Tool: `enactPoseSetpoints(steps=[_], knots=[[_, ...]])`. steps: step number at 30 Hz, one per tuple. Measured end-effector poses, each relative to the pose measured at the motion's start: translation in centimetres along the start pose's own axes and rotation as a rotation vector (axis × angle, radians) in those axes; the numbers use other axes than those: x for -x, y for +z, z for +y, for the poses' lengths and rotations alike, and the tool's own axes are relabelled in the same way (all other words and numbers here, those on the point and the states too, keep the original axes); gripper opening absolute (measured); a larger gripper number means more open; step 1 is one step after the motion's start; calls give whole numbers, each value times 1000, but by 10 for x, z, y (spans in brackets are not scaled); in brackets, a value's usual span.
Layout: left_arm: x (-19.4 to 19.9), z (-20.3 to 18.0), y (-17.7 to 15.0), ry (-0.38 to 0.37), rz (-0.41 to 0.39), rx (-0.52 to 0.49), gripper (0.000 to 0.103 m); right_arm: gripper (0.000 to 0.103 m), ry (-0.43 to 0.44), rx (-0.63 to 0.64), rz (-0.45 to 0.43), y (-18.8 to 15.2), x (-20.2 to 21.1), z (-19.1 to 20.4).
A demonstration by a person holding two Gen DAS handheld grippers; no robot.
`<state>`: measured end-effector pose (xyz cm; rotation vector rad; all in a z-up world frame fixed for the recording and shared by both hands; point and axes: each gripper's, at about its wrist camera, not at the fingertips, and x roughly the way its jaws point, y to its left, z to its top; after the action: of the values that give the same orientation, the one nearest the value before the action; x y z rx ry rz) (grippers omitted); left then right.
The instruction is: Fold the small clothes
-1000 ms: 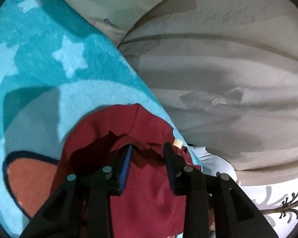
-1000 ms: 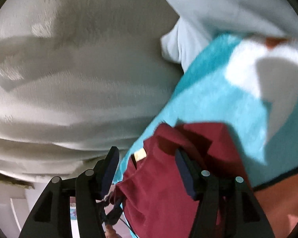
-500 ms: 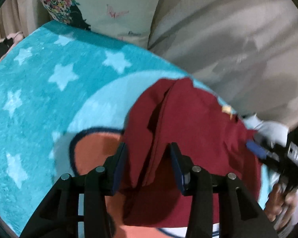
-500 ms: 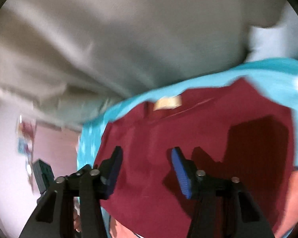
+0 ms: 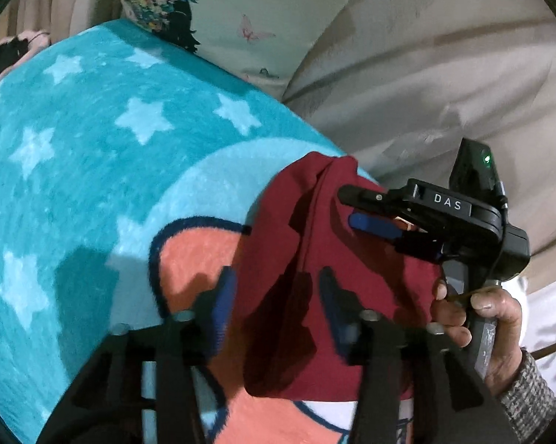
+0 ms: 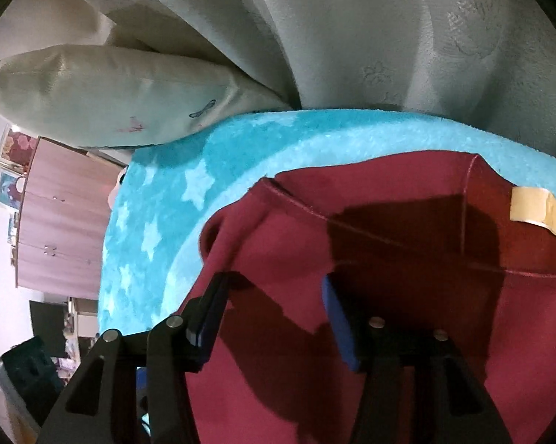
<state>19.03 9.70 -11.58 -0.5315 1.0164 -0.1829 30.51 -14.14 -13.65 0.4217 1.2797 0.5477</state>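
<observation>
Opening since a second ago, my left fingers have let go of the maroon garment; its soft folded ridge now lies loose between them on the fluffy star-patterned blanket. My right gripper hovers beyond. Through the right view, those fingers stand apart, gripping nothing, above smooth maroon cloth bearing a tan label.

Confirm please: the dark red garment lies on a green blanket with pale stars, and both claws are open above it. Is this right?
Not quite: the blanket is turquoise blue, not green, as the left wrist view shows. The rest holds: the dark red garment lies on it, and the left claw and right claw are open above it.
</observation>
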Motion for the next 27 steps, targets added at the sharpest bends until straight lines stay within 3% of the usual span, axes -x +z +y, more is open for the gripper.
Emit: enactPoseSetpoints(steps=[4,7,8,9,12,16,20,23,26,27], knots=[[-15,-5,-9,-14,37,-22,64,58,21,-34,26,4,-8,16],[-25,-10,-20,-32,68,-16,64,63,-25,5,66,3,-23,36],[-27,-12,-23,-18,70,-23,63,64,-57,29,85,3,-31,45],[-28,-10,-26,-12,67,-11,53,69,-84,47,103,2,-36,51],[-27,3,-33,-76,60,104,42,81,-179,101,157,4,-56,72],[-25,6,-37,-102,52,155,41,90,-330,200,244,6,-83,97],[-21,-4,-42,-94,35,145,38,91,-497,305,309,-1,-105,116],[-15,-4,-47,-106,36,160,38,81,-585,386,301,-11,-109,124],[-4,-3,-46,-134,31,177,38,54,-564,406,257,-19,-94,123],[3,-3,-47,-149,29,180,38,40,-551,399,244,-19,-87,121]])
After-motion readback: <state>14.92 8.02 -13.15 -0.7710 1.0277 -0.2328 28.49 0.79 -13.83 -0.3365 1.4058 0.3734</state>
